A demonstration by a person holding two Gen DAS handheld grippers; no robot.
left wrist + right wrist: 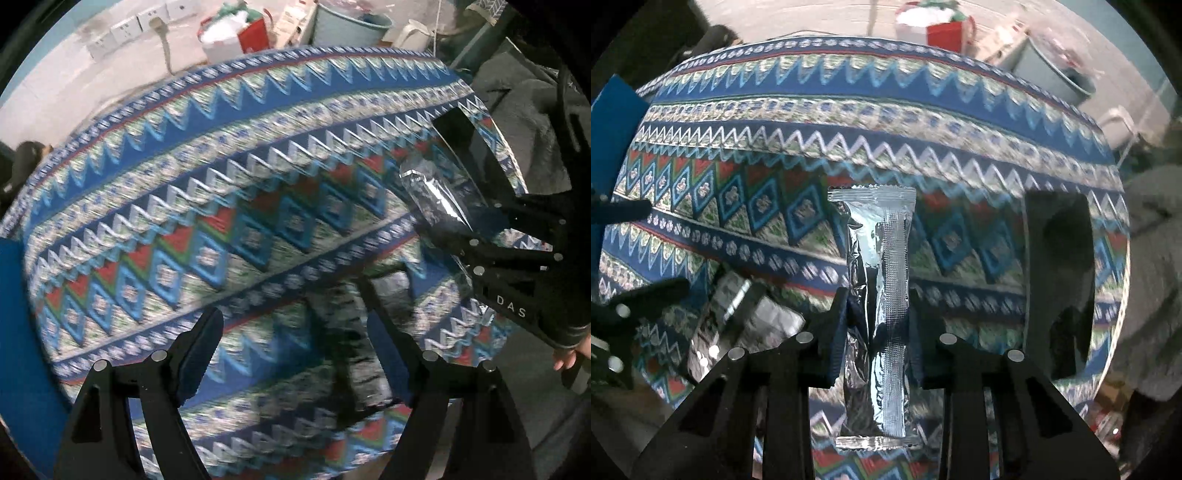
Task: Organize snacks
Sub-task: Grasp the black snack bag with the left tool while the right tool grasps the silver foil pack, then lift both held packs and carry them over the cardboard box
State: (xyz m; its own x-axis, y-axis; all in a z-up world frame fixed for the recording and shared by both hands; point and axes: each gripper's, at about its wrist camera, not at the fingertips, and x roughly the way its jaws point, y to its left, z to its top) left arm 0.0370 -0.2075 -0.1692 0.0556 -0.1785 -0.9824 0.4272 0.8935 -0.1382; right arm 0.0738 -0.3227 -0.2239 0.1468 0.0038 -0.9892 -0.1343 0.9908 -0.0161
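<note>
In the left wrist view, the fingers of the left gripper stand wide apart with nothing between them, hovering over the patterned tablecloth of a round table. Below and between them lies a dark, blurred packet flat on the cloth near the table's near edge; motion smear hides its detail. Toward the right edge of the table the right gripper reaches in, clamped on a silver foil snack packet that sticks out past its tips. Beyond it, at the table's right edge, stands a dark open container, seemingly a box or bin. Off the far edge, on the floor, are a red-and-white bag and a grey bucket.

In the right wrist view, the right gripper's fingers press against the long sides of the silver foil snack packet, which runs lengthwise away from the camera, its back seam facing up and its crimped far end over the middle of the table. The dark container sits to the right, near the table's right edge. To the left, more shiny packets lie on the cloth by the near edge, with the left gripper's tips just beside them.

The step in hand appears to be carrying one held packet toward the container. The next move likely calls for swinging the right gripper rightward over the container's opening, then parting the fingers, while the left gripper lowers squarely over a remaining packet.
</note>
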